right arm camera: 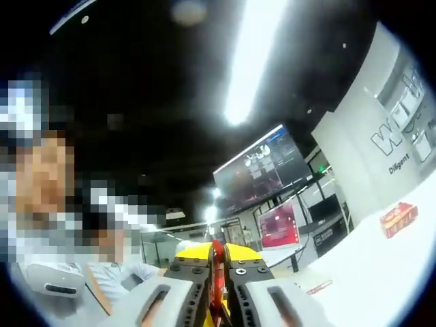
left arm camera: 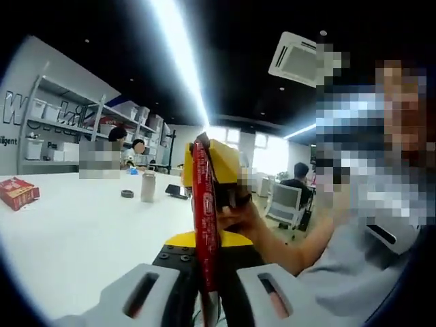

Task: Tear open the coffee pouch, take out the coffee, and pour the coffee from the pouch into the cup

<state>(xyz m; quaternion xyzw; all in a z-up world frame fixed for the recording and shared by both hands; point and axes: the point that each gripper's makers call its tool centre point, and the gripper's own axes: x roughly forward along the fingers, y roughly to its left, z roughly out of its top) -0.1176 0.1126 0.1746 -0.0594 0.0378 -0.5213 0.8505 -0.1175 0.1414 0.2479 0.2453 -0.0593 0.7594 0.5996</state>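
**Pouch pinched between both grippers, held up off the table**

Office ceiling lights and a white table point(left arm camera: 75, 231) make up my backdrop, both cameras tilted upward.

From my left gripper point(left arm camera: 208, 289), I see the jaws closed on the lower end of the red coffee pouch point(left arm camera: 204, 204), which stands edge-on and upright straight ahead. Beyond it sits the right gripper point(left arm camera: 221, 170), yellow-bodied, meeting the pouch near its upper part, with a hand point(left arm camera: 248, 221) wrapped around it and a forearm running down to the right toward a grey sleeve.

From my right gripper point(right arm camera: 218, 300), the jaws are clamped on a thin red strip of the same pouch, with the yellow body of the other gripper just behind it.

Further out on the table: a red box point(left arm camera: 18, 192) at the far left, a small dark ring point(left arm camera: 127, 193), and a grey metal cup point(left arm camera: 148, 186) standing upright, well apart from the pouch. Shelving lines the back wall.
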